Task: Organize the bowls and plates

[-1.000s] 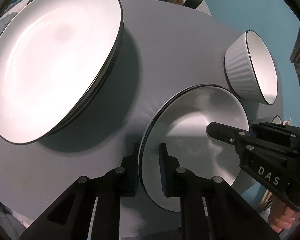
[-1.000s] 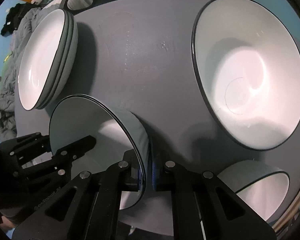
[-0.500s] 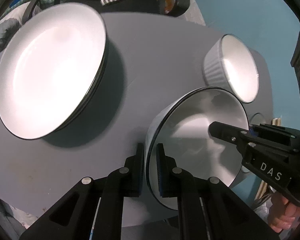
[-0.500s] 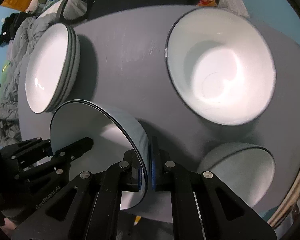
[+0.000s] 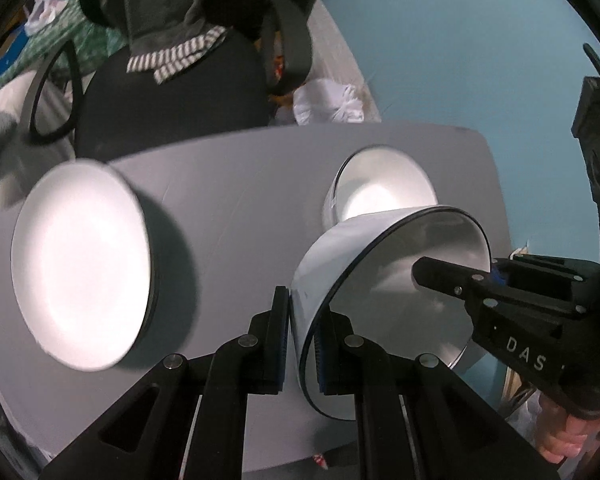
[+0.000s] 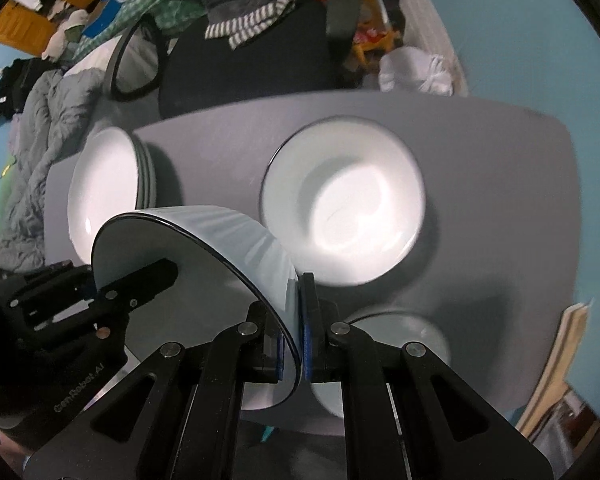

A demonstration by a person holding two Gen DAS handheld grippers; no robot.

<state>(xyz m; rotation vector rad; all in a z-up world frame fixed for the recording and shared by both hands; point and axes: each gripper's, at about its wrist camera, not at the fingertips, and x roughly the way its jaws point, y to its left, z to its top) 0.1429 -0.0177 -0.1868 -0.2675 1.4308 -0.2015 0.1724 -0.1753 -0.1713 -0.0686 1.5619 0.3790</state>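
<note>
My bowl point(image 5: 384, 280) has come up off the table point(image 5: 240, 184); a second ago it sat low and flat there, now it hangs tilted in the lower middle of both views. That frees it to go onto another bowl or stack, I judge. My left gripper point(image 5: 303, 344) has just pinched down on its near rim; my right gripper point(image 6: 296, 340) is clamped on the opposite rim. The plates point(image 5: 80, 264) lie at left, a ribbed bowl point(image 5: 380, 188) beyond.
</note>
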